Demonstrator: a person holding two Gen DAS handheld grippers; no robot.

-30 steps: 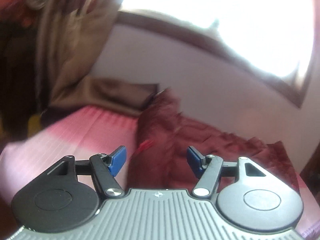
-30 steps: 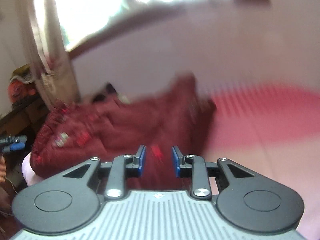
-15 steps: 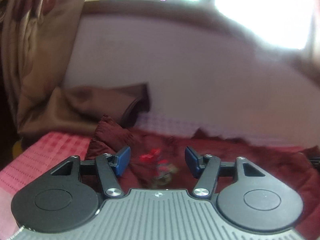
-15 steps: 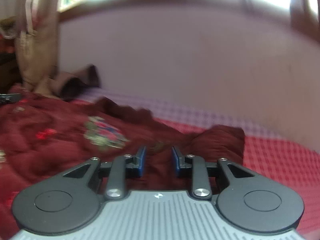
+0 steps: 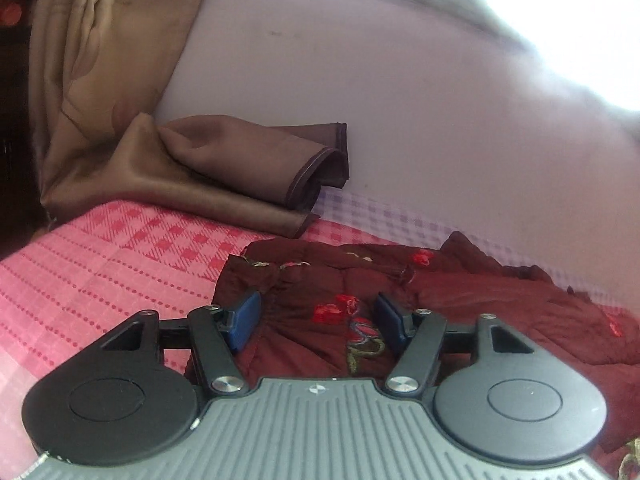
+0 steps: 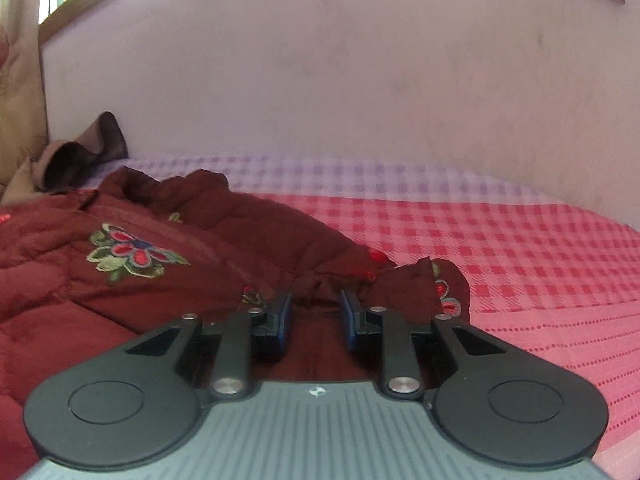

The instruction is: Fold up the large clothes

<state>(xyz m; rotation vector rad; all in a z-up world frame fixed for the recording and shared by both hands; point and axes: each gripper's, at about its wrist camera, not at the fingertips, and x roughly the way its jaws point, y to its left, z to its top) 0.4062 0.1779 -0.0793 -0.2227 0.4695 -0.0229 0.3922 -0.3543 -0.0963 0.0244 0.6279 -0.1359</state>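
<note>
— Well, where is the maroon garment [image 5: 460,292] found?

— It is spread in a rumpled heap on the checked bed [image 6: 520,260], with its gathered hem [image 6: 424,280] turned toward both tongs. The left tongs [image 5: 316,316] are seen released, jaws wide, with cloth below them but not pinched. The right tongs [image 6: 316,312] are set narrow around a ruffle of hem; whether it is actually clamped cannot be told.

— How is the step best done?

— The hem should probably be taken at two well-separated corners, drawn taut and level, and the bulges smoothed before any fold is laid.

— And the material?

— A soft, puffy, quilted-looking fabric is suggested, so folds may spring back. Raised embroidered flowers [image 6: 132,256] are stitched on it. A satiny brown cloth [image 5: 200,168] is draped at the far left edge and is best left undisturbed.
</note>
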